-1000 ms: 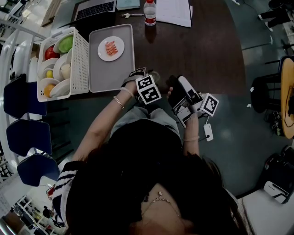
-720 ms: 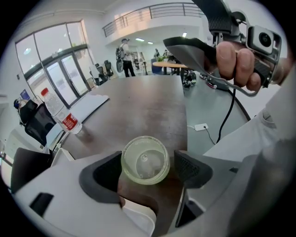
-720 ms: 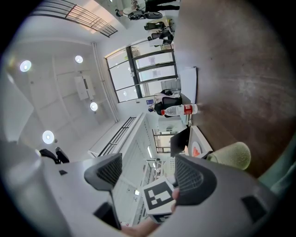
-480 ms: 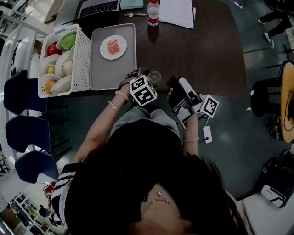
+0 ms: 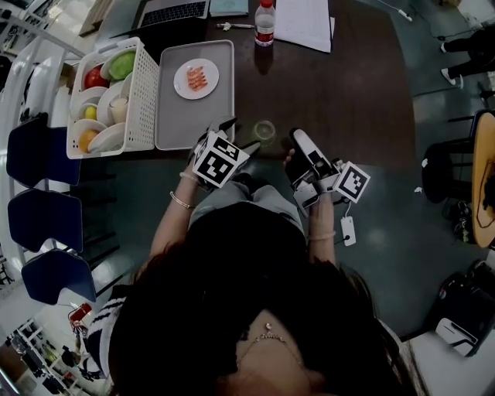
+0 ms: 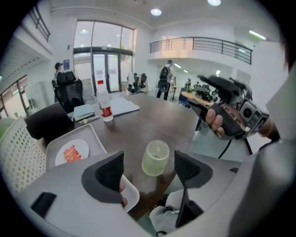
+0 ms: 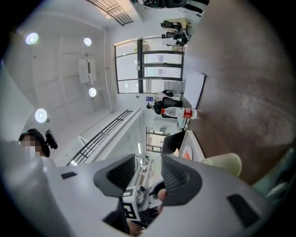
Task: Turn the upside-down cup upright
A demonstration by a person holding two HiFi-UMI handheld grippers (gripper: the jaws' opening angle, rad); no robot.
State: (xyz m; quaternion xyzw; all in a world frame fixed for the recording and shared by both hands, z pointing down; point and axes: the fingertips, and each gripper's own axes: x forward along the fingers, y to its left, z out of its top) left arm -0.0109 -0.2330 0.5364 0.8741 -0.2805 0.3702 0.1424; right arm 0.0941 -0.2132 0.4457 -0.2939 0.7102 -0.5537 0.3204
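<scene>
Your left gripper (image 5: 236, 136) has pulled back, jaws apart, leaving the cup (image 6: 155, 158) standing free. I can't tell whether it's upright. Your right gripper (image 7: 147, 178) has just been half-closing on nothing.

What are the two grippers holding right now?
Nothing. The left gripper is open, short of the cup, not touching it. The right gripper has just been closing its jaws, with nothing between them.

Dark brown table (image 5: 340, 93), sparsely laid.
White basket (image 5: 143, 100) at the left, grey tray (image 5: 193, 116) just right of it; laptop (image 5: 174, 11), bottle (image 5: 264, 19) and papers (image 5: 303, 22) along the far edge; pale cup (image 5: 264, 133) by the near edge.
</scene>
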